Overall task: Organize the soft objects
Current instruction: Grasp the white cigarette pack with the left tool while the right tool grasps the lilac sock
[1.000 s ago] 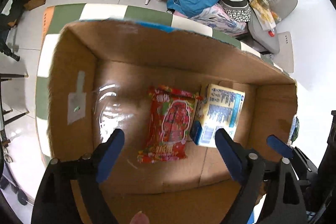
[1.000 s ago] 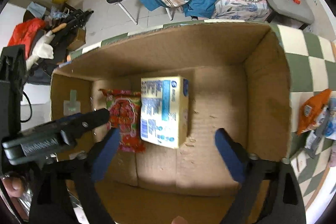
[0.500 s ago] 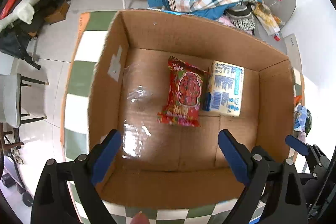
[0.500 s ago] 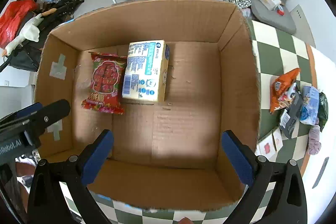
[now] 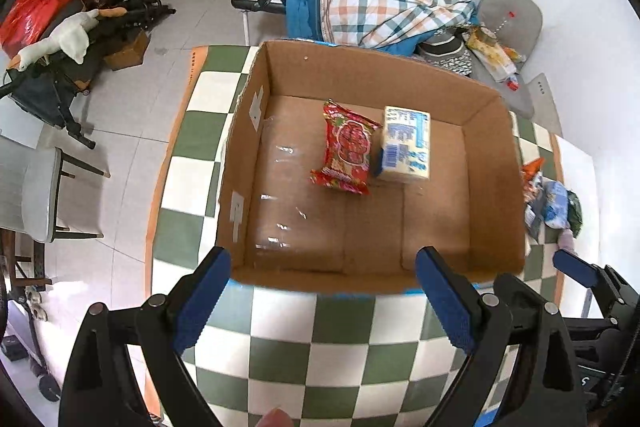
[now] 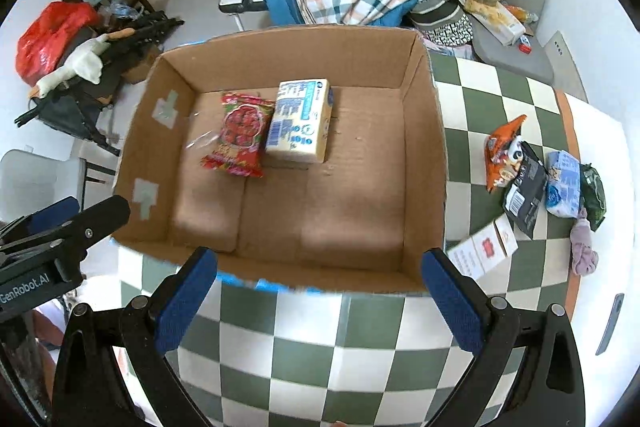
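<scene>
An open cardboard box (image 5: 492, 187) (image 6: 424, 155) stands on the green-and-white checked table. Inside lie a red snack bag (image 5: 346, 149) (image 6: 240, 127) and a pale yellow tissue pack (image 5: 406, 145) (image 6: 300, 121), side by side. My left gripper (image 5: 324, 299) is open and empty, above the table in front of the box's near wall. My right gripper (image 6: 318, 297) is open and empty, also in front of the near wall. More soft packets lie to the right of the box: an orange bag (image 6: 502, 151), a black bag (image 6: 524, 193), a blue pack (image 6: 564, 185), a green bag (image 6: 596, 195).
A small purple cloth (image 6: 582, 247) and white cards (image 6: 484, 247) lie near the packets. Beyond the table are a bench with a plaid blanket (image 5: 384, 7), a grey chair (image 6: 508, 7), and clutter with a red bag (image 5: 44, 3) on the floor at left.
Both grippers have pulled back and up out of the box, from over its floor to in front of its near wall. The red bag and tissue pack stay put.
</scene>
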A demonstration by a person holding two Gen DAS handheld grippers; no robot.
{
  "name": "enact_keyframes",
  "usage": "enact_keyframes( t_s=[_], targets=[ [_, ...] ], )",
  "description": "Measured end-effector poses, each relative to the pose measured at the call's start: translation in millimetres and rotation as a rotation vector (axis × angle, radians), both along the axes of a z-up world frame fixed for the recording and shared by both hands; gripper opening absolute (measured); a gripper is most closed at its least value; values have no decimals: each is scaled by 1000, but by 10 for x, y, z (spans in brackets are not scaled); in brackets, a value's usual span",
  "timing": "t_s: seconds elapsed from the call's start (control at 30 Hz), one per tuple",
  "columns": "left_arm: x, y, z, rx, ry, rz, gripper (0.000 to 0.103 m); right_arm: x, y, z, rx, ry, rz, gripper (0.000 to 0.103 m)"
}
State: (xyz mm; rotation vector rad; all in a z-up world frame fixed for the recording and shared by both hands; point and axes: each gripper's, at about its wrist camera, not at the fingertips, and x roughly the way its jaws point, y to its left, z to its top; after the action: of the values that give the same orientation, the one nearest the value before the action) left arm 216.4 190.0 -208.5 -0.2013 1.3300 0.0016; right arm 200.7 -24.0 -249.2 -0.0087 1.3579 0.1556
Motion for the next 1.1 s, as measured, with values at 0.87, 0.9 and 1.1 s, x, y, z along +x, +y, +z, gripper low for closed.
enact_keyframes(
  t_s=[0.87,0.9,1.1],
  targets=[
    [384,-3570,-327,155,70,-615,94,-324,-3315,-8,-41,71,-320,103],
    [401,-3741,-476,185,90,-652,94,-307,-3477,-94,-55,91,-322,103],
    [492,-4311,-1348,272,270,-791,94,-164,-4287,-652,-113,207,-309,103]
  ],
)
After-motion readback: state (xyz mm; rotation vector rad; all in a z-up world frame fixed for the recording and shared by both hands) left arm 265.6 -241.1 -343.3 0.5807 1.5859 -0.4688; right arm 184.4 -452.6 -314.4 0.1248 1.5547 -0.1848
